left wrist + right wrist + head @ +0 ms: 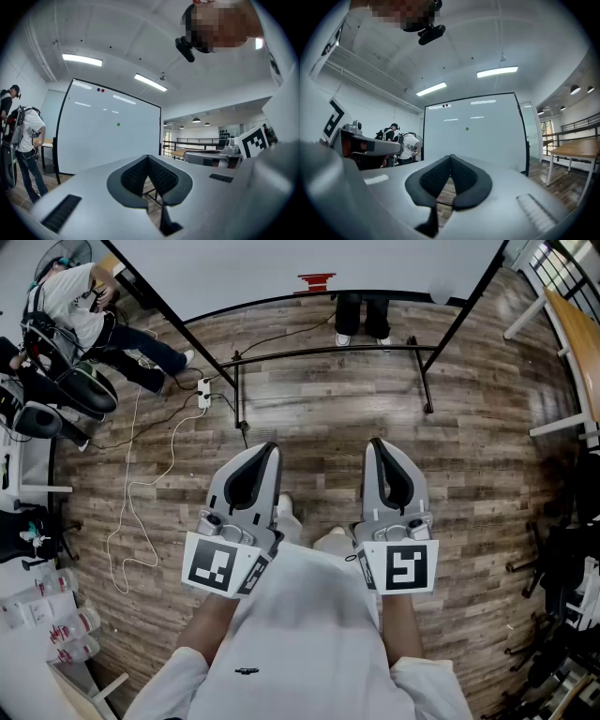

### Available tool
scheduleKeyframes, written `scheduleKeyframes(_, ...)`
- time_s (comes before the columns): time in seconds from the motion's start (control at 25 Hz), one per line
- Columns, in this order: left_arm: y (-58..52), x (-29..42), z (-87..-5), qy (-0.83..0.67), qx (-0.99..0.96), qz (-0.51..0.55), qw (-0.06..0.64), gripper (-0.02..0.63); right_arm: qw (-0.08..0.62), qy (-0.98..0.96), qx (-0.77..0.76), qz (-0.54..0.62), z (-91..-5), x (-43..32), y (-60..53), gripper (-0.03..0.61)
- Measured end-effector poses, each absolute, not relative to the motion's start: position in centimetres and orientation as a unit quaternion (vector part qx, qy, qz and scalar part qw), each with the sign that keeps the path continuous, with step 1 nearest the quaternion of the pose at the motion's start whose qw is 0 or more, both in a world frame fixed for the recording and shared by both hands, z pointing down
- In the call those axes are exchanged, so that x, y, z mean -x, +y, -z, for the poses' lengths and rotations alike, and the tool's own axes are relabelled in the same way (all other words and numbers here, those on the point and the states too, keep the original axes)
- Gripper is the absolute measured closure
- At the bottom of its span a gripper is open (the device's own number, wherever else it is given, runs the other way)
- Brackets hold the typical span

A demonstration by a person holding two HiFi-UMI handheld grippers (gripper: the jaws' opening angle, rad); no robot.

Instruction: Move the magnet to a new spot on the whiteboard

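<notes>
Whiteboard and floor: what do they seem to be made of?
The whiteboard looks like a smooth, glossy white panel; the ceiling lights reflect on it. The floor looks like wood or wood-look planks: brown, with grain and plank seams.

The person's grey plastic left gripper and matching right gripper point forward side by side, not touching. Both pairs of black-padded jaws are closed tip to tip, gripping nothing. Bare forearms extend from white sleeves.
</notes>
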State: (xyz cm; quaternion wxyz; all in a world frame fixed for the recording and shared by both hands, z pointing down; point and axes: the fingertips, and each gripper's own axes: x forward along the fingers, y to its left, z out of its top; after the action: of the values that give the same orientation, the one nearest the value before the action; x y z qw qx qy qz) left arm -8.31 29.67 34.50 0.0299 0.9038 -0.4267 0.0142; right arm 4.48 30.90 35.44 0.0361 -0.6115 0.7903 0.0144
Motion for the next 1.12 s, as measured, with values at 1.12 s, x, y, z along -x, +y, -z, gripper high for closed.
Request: scheduleKeyframes(1.12,20.0,24.1,-34.7,-0.378,-0.922,0.028,0.073,0.607,0.007,0.796,0.605,-0.005,-36.0,11.4,22.6,0.568)
